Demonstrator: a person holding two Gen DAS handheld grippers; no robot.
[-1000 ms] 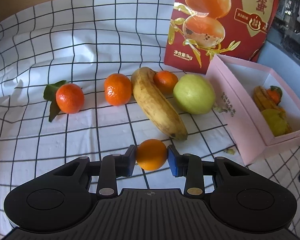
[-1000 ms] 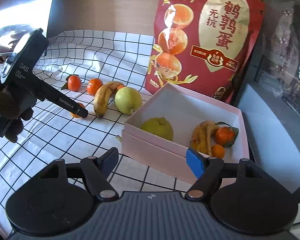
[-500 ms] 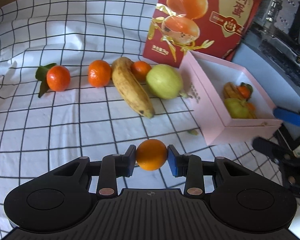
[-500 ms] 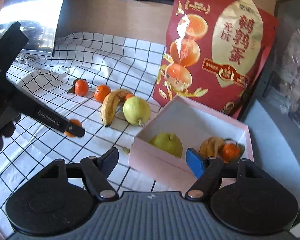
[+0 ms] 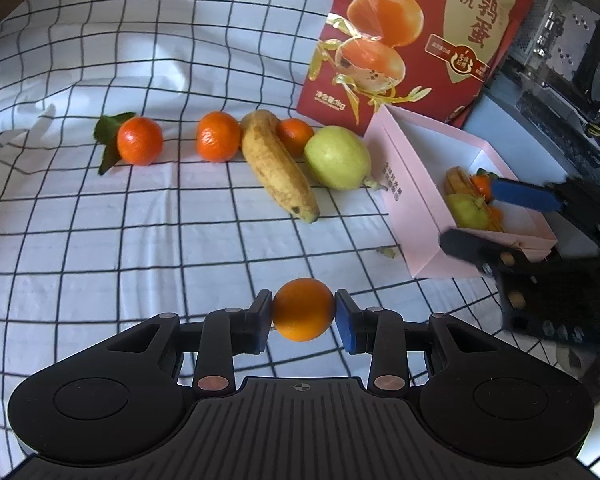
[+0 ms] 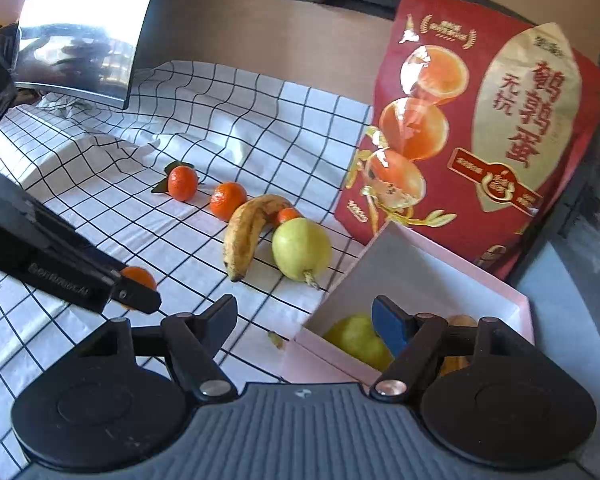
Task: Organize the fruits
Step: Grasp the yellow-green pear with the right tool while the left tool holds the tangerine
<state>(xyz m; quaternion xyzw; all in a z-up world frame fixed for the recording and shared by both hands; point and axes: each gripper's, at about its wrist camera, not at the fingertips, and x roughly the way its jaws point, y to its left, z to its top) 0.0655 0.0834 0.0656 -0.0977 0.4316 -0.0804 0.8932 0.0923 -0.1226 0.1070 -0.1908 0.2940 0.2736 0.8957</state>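
A banana (image 5: 276, 164) hides most of the small mandarin (image 5: 296, 135) behind it.

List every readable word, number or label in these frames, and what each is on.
"鹌鹑蛋" and "无抗": red bag.
"净含量:1kg": same bag, lower left corner in the left wrist view.
Red seal and gold crest on the bag: too small to read.
Print on the pink box side: too small to read.
Lettering on the left gripper finger: blurred.
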